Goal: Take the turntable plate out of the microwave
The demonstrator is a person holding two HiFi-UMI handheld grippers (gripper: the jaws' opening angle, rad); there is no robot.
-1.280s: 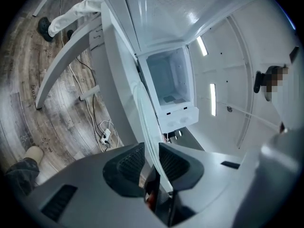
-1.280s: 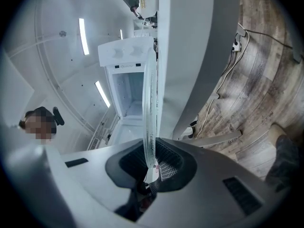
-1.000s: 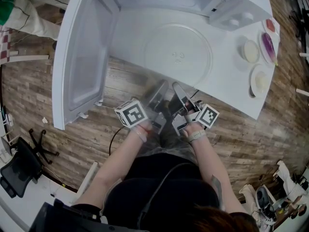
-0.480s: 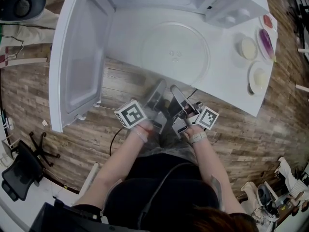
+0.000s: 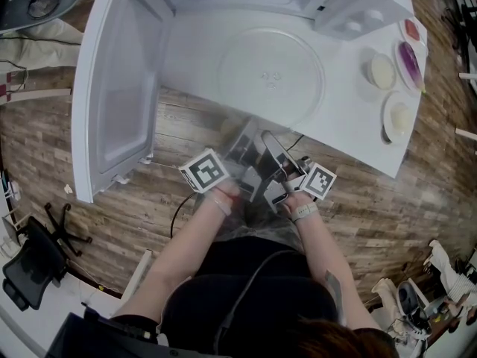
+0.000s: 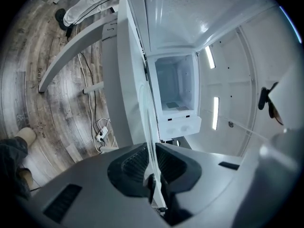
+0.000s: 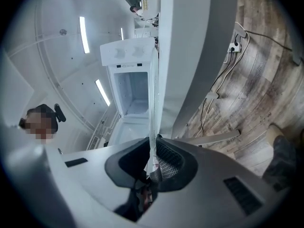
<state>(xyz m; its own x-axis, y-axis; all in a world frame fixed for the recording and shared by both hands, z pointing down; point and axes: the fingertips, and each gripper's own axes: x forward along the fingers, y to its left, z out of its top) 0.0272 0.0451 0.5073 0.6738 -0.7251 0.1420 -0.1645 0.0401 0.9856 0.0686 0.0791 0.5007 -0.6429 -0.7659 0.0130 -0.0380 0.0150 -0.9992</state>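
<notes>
Looking from the biggest thing down, we find that very little has shifted over the last second, and that tells us where we stand. The table (image 5: 350,136) carries the microwave (image 5: 350,6) at its far side, and the door (image 5: 119,88) stays swung wide open on our left, out over the wooden floor (image 5: 194,136).

The turntable plate (image 5: 272,73) is already out of the cavity. It lies flat over the table in front of the microwave, with its near rim reaching the table's front edge. Measured against the small dishes (image 5: 382,71) to the right, it sits in nearly the same place as before, perhaps a touch farther from us. We cannot tell whether it rests on the table or hangs just above it.

Both tools keep their hold. The left gripper (image 5: 241,139) and the right gripper (image 5: 267,140) sit close side by side at the near rim. Each gripper view shows the thin clear edge of the glass running straight out from between closed jaws, pinched at the pads.

We judge the removal itself done. What remains is to be sure the plate is seated on the table before the jaws let go. With both grips crowded on one edge, the far side has no support, so a tilt or an early release could let the glass drop or slide.
</notes>
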